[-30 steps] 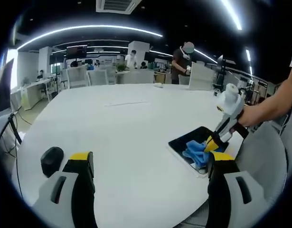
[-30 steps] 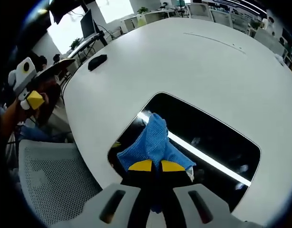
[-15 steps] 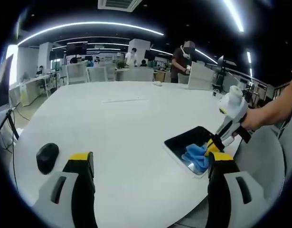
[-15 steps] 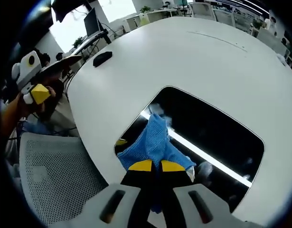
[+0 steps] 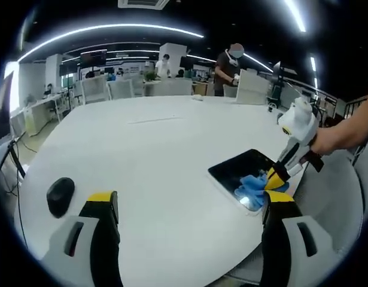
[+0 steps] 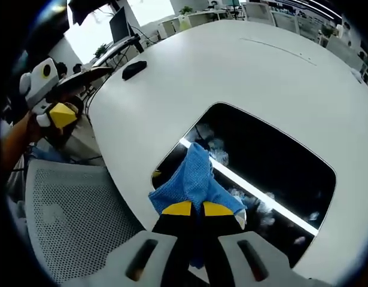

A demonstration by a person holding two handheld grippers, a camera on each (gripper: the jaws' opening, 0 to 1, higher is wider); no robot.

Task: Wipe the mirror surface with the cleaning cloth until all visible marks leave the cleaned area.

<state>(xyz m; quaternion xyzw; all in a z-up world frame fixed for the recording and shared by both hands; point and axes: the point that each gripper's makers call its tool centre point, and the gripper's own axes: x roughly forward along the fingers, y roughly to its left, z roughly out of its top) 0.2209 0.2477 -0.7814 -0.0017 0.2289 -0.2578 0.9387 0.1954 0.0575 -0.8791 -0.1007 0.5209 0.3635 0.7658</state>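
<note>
Right gripper (image 6: pixel 191 208) pinches a blue cloth (image 6: pixel 192 179) against the dark mirror (image 6: pixel 279 173) on the white table (image 6: pixel 231 72). Left gripper (image 5: pixel 189 206) hovers with jaws wide beside a black mouse (image 5: pixel 60 195).

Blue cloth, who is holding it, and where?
The right gripper pinches the blue cloth at its bunched near end; the rest lies on the mirror.

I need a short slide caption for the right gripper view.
Right gripper presses a blue cloth on the dark mirror.
</note>
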